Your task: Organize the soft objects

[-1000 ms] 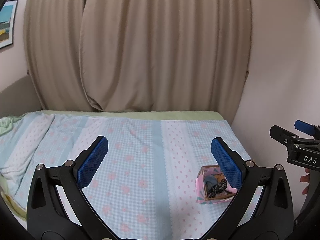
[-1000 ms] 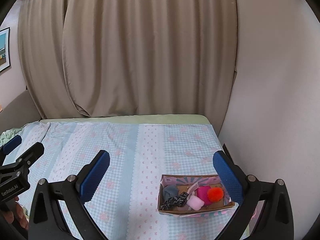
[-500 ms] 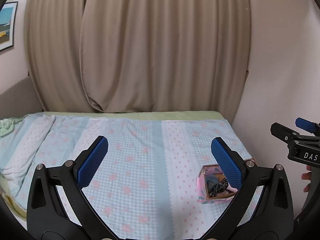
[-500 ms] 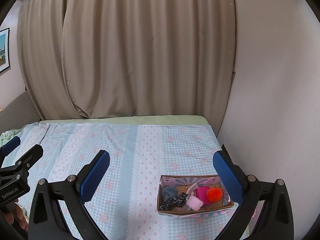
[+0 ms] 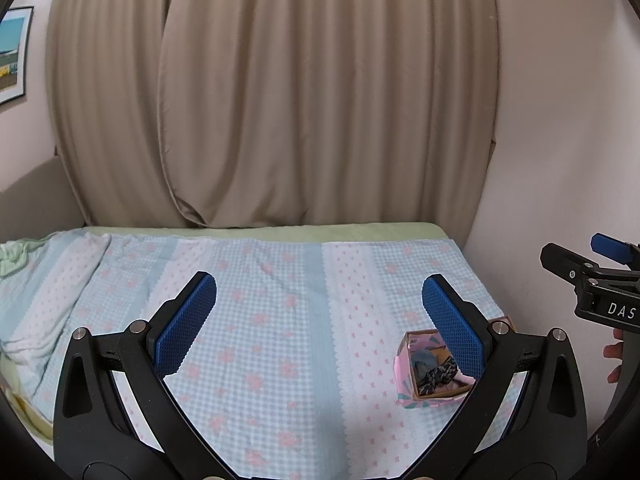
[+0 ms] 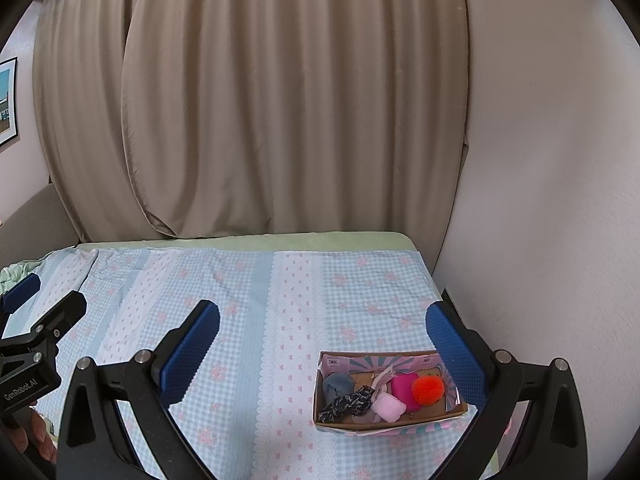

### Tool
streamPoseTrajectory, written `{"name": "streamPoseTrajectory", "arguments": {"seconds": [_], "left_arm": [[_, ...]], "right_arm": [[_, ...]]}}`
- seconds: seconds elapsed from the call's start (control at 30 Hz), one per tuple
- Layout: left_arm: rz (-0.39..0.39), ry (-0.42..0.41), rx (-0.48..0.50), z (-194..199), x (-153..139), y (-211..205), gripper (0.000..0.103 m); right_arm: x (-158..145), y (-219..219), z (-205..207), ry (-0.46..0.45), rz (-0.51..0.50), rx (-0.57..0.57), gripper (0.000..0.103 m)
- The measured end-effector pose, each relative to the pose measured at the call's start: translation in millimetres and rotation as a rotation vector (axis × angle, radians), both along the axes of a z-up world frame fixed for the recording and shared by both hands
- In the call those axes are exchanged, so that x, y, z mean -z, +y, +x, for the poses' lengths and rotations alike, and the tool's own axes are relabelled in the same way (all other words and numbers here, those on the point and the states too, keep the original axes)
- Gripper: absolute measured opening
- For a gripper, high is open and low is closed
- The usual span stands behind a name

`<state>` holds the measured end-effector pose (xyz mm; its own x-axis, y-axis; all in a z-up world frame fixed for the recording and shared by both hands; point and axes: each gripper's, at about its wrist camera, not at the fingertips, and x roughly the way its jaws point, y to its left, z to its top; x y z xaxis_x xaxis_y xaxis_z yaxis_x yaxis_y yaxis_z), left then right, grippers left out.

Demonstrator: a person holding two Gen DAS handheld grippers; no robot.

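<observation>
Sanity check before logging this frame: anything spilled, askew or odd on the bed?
Nothing stands out. The soft items, including the orange pompom and pink roll, all sit inside the cardboard box, upright on the checked bedspread. Left gripper and right gripper are open and hold nothing.

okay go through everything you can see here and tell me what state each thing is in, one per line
left gripper: open, holding nothing, above the bedsheet.
right gripper: open, holding nothing.
cardboard box: open-topped, upright on the bedsheet, near the wall.
orange pompom: inside the box, right end.
pink soft items: inside the box.
dark patterned scrunchie: inside, draped toward the front-left.
curtain: drawn closed.
</observation>
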<state>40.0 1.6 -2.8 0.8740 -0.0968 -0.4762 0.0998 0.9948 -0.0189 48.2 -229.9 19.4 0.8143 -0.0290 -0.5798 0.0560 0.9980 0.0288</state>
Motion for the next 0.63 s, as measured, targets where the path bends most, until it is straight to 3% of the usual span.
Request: {"name": "streamPoseTrajectory", "arguments": {"seconds": [0.2, 0.43, 0.63], "left_arm": [[-0.008, -0.036, -0.006, -2.2, -4.9, 3.1, 0.103], [0.052, -0.13, -0.044, -6.3, -11.8, 0.7, 0.103], [0.077, -0.128, -0.047, 0.8, -4.4, 0.1, 0.103]], "right_arm": [[-1.4, -0.5, 1.2, -0.003, -0.002, 0.003, 0.103], [-1.8, -0.5, 8.5, -0.002, -0.002, 0.009, 0.103], [5.2, 2.4, 18.5, 0.023, -0.003, 0.018, 0.103]]}}
